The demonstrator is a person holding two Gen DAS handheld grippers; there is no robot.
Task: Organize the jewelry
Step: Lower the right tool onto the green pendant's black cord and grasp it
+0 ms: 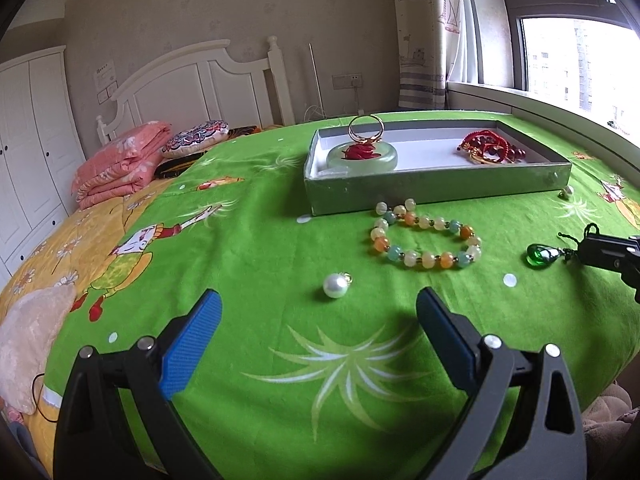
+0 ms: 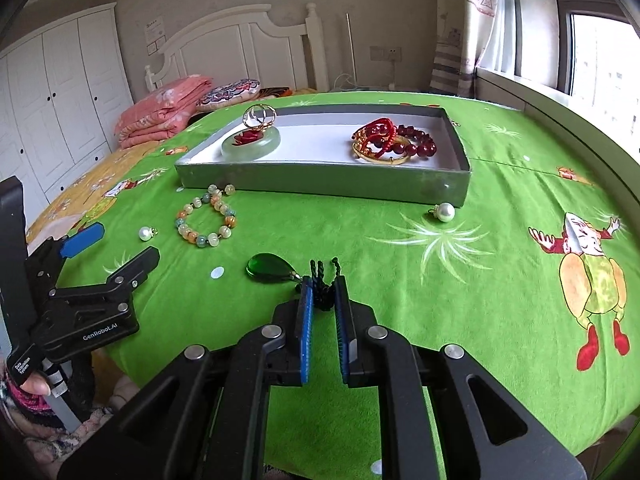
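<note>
A green teardrop pendant (image 2: 269, 267) (image 1: 542, 255) lies on the green cloth, its dark cord (image 2: 322, 282) pinched between the blue pads of my right gripper (image 2: 323, 292) (image 1: 612, 256). My left gripper (image 1: 320, 312) (image 2: 116, 250) stands open just above the cloth, a loose pearl (image 1: 334, 286) (image 2: 145, 233) a little ahead of its fingers. Beyond lies a pastel bead bracelet (image 1: 426, 236) (image 2: 208, 218). The grey tray (image 1: 436, 190) (image 2: 320, 184) holds a jade disc (image 1: 362, 158) (image 2: 252, 146) topped with gold rings (image 2: 260, 115), and red bead bracelets (image 1: 488, 148) (image 2: 394, 140).
A second pearl (image 2: 445, 212) (image 1: 567, 191) rests against the tray's near right corner. Behind the table are a bed with a folded pink blanket (image 1: 120, 164), a white wardrobe (image 2: 60, 100) and a window sill (image 1: 560, 108) along the right. A thumb (image 2: 36, 388) grips the left handle.
</note>
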